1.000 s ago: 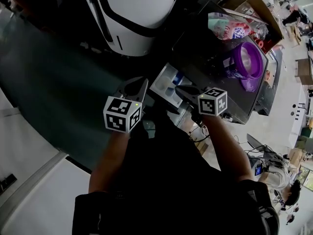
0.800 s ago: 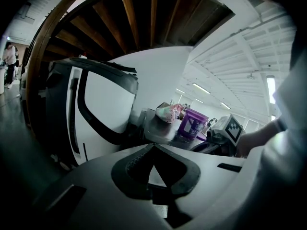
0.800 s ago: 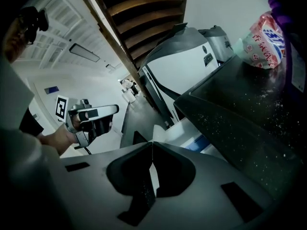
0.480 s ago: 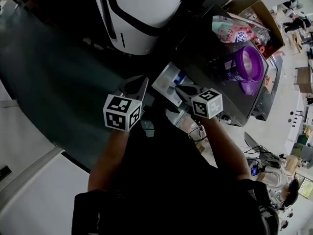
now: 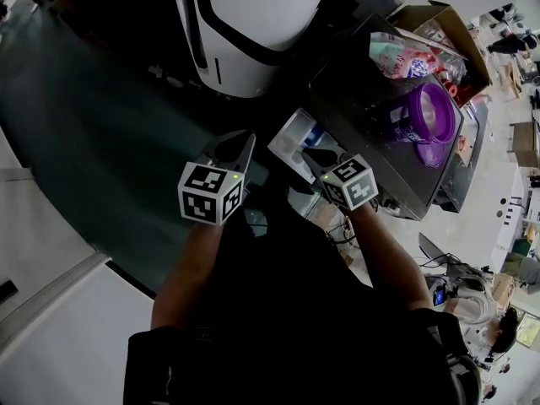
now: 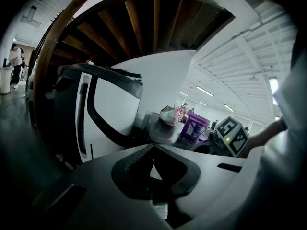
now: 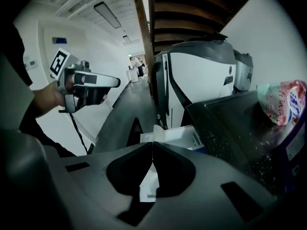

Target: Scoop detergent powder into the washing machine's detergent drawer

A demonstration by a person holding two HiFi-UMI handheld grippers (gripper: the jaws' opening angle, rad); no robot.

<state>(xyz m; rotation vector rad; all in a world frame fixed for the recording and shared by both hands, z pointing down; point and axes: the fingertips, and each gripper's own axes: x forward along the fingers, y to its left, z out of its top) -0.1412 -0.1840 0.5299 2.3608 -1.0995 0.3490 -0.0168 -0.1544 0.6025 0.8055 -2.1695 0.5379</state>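
Both pairs of jaws are clenched on nothing: the left gripper (image 6: 153, 146) shows its tips pressed together with only air ahead, and the right gripper (image 7: 152, 143) likewise meets tip to tip, with the white detergent drawer (image 7: 178, 137) just beyond. In the head view that drawer stands pulled out of the dark washing machine (image 5: 371, 116) near frame centre, the right gripper just beside its near edge and the left gripper further left, apart from it. No scoop is held and none can be made out, so the step in hand appears to be fetching powder. The likely source is the purple tub (image 5: 429, 116) on the machine's top, toward the upper right, though its contents cannot be read. To do this well, the right jaws would need to open before they reach, lift clear of the drawer's front, and cross the machine's top without nudging the tub toward the edge; the left gripper could steady the tub. A pink bag (image 5: 396, 53) lies just behind the tub and could crowd the approach, with an open cardboard box (image 5: 443, 19) beyond it. A large white appliance (image 5: 253, 24) fills the upper centre, close to the drawer's left side, leaving little room there.
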